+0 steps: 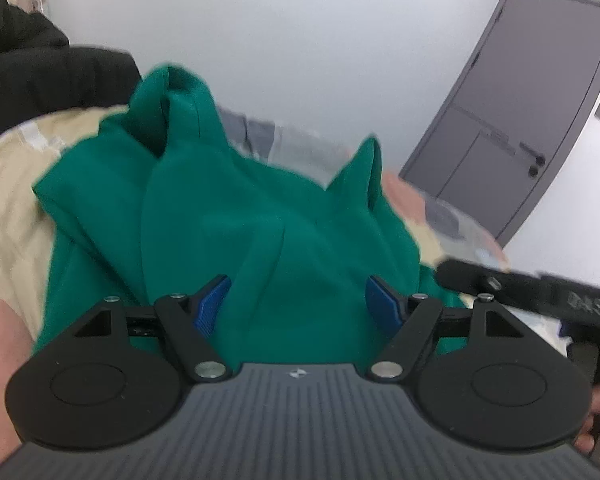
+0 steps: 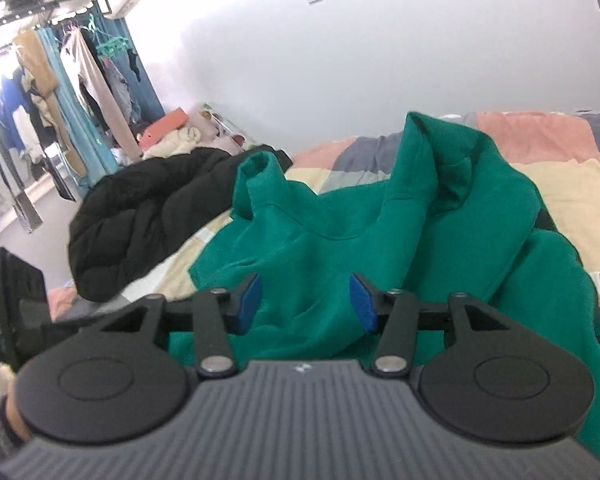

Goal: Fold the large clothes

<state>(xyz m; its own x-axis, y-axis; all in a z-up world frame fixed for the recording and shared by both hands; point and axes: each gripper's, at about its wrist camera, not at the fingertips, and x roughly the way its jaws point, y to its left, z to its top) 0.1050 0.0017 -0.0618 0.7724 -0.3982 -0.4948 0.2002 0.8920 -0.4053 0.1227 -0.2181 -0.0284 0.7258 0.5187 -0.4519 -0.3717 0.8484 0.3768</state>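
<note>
A large green sweatshirt [image 1: 228, 216] lies crumpled in a heap on the bed, with folds standing up at its far side. In the left wrist view my left gripper [image 1: 298, 304] hovers just above its near part, blue pads wide apart and nothing between them. The right wrist view shows the same green sweatshirt [image 2: 380, 232] spread ahead and to the right. My right gripper [image 2: 304, 300] hangs over its near edge, pads apart and not pressing on the cloth. The right gripper's black body [image 1: 532, 292] shows at the right edge of the left wrist view.
The bed has a patchwork cover [image 2: 560, 184] in cream, pink and grey. A black puffer jacket [image 2: 148, 216] lies at the left of the sweatshirt. Clothes hang on a rack [image 2: 60, 92] far left. A grey door [image 1: 520, 108] stands beyond the bed.
</note>
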